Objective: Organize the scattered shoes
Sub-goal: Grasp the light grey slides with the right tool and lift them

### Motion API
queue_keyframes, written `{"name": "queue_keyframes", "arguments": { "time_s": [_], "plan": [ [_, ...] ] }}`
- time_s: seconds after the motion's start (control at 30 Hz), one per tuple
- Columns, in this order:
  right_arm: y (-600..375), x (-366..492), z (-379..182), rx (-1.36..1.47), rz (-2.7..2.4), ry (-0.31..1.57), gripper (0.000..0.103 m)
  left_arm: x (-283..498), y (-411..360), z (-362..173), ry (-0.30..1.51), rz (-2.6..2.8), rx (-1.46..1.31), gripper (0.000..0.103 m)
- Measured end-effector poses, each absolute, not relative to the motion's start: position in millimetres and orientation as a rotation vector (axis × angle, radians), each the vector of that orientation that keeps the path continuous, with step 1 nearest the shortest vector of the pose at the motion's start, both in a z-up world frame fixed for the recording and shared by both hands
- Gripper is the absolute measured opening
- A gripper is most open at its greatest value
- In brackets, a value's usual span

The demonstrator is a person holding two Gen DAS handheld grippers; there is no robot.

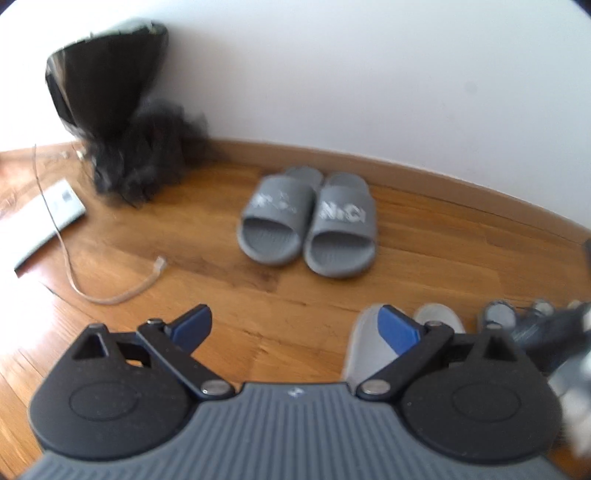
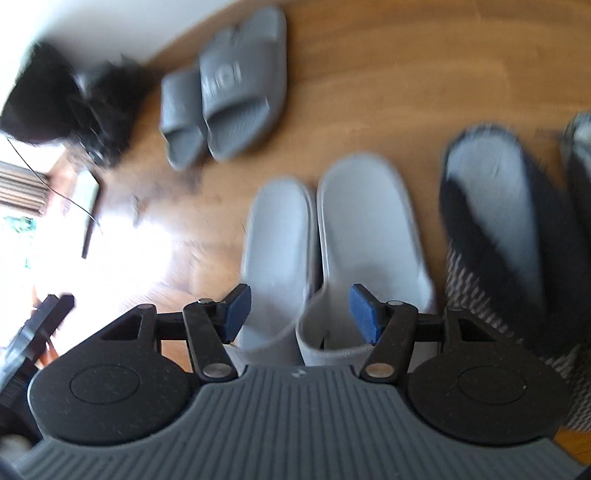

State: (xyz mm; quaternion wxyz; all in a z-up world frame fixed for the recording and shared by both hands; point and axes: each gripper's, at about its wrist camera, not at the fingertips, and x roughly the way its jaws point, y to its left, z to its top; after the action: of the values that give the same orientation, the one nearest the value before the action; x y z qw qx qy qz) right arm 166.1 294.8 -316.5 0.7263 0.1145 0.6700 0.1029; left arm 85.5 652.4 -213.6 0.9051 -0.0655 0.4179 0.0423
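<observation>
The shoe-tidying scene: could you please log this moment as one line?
left gripper: open, empty | right gripper: open above light grey slippers | dark grey slides: paired by wall

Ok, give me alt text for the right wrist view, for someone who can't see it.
The open right gripper hangs above a pair of light grey slippers lying side by side on a wooden floor, holding nothing. A dark grey pair of slides sits further off near the white wall, and a dark-edged slipper lies to the right.
</observation>
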Motion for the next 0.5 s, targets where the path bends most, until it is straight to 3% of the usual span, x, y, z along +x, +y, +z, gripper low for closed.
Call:
{"name": "queue_keyframes", "arguments": {
  "time_s": [0.27,0.3,0.33,0.4,0.43,0.5],
  "plan": [
    [349,151,-331,-0.049,0.168,1.448,0.060,85,637,-203,0.831,0.083,0.045,0.097],
    [353,151,-334,-0.064,0.170,1.470,0.056,83,637,-201,0.826,0.090,0.054,0.097],
    [356,152,-338,-0.076,0.172,1.494,0.038,79,637,-198,0.820,0.088,0.055,0.097],
    [359,145,-341,-0.127,0.168,1.488,0.033,73,637,-196,0.816,0.079,0.044,0.098],
    [361,142,-341,-0.153,0.165,1.483,0.020,70,639,-196,0.817,0.081,0.033,0.098],
    [364,136,-338,-0.145,0.165,1.458,0.019,66,644,-198,0.825,0.087,0.014,0.098]
  ]
}}
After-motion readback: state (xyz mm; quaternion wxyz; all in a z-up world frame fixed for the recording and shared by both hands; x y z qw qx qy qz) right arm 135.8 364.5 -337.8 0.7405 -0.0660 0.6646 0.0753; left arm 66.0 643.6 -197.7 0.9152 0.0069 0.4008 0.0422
